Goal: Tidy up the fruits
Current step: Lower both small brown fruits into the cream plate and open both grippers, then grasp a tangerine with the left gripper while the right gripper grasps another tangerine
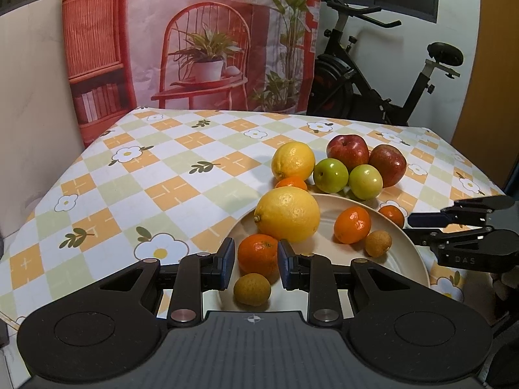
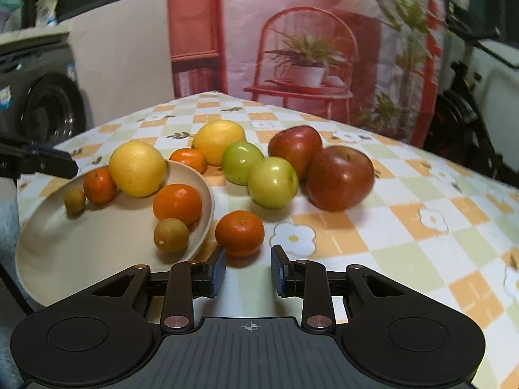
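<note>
In the left wrist view, the left gripper point(image 1: 256, 259) hangs over the near-left part of the cream plate point(image 1: 412, 246), its fingers drawn in to a narrow gap. A tangerine point(image 1: 258, 254) fills that gap at the tips; whether the pads press on it cannot be told. A longan point(image 1: 252, 288) lies just nearer on the plate. Also on the plate are a large lemon point(image 1: 287, 214) at the far-left rim, a second tangerine point(image 1: 352, 225) and a second longan point(image 1: 378, 243). Beyond the plate, on the checked tablecloth point(image 1: 162, 178), sit another lemon point(image 1: 293, 160), a small tangerine point(image 1: 292, 183), two green apples point(image 1: 331, 175) and two red apples point(image 1: 347, 152). The right gripper point(image 1: 409, 225) reaches in from the right edge, fingers close together.

In the right wrist view, the right gripper's point(image 2: 248, 270) fingers stand narrowly apart with nothing between them. A loose tangerine point(image 2: 240, 233) lies on the cloth just beyond the tips, just right of the plate's rim. The green and red apples cluster farther right. The left gripper point(image 2: 65, 163) shows at the left edge, above the plate.
</note>
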{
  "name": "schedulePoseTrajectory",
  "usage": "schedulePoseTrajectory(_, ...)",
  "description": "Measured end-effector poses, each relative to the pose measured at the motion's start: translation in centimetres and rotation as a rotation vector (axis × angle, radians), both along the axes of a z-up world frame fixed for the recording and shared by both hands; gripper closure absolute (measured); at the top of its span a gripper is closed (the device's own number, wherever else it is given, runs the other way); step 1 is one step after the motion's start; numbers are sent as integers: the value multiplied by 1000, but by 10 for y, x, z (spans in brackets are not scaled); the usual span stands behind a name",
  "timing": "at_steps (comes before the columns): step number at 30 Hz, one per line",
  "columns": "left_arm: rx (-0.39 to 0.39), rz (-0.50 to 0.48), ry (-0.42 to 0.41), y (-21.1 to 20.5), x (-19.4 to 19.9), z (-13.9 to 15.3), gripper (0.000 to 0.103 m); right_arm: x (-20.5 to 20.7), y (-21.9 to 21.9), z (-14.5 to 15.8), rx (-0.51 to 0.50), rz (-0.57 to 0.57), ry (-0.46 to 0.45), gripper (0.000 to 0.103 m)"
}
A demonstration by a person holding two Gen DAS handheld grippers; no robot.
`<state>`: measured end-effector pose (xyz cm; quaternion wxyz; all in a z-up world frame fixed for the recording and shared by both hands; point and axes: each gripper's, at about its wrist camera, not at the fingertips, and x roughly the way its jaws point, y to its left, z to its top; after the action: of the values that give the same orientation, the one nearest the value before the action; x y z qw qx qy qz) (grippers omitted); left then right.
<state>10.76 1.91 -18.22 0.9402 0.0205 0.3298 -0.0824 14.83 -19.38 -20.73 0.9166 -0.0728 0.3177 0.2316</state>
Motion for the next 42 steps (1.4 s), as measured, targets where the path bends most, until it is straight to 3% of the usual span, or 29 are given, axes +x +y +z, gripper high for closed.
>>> schedulePoseTrajectory(8, 5, -8, 6, -1, 3, -1, 73, 21, 11, -2, -80, 110, -20, 70)
schedulePoseTrajectory(16, 20, -15, 14, -4, 4, -3, 73, 30, 3, -5, -25, 110, 6, 71)
schedulePoseTrajectory(29, 53, -16, 15, -10, 3, -1, 73, 18, -28, -1, 124, -82, 2, 72)
schedulePoseTrajectory(33, 61, -5, 6, -10, 1, 1, 67, 18, -29, -2, 118, -93, 3, 72)
schedulePoseTrajectory(42, 33, -30, 8, -12, 18, 16, 67, 18, -30, -2, 135, -104, 1, 72)
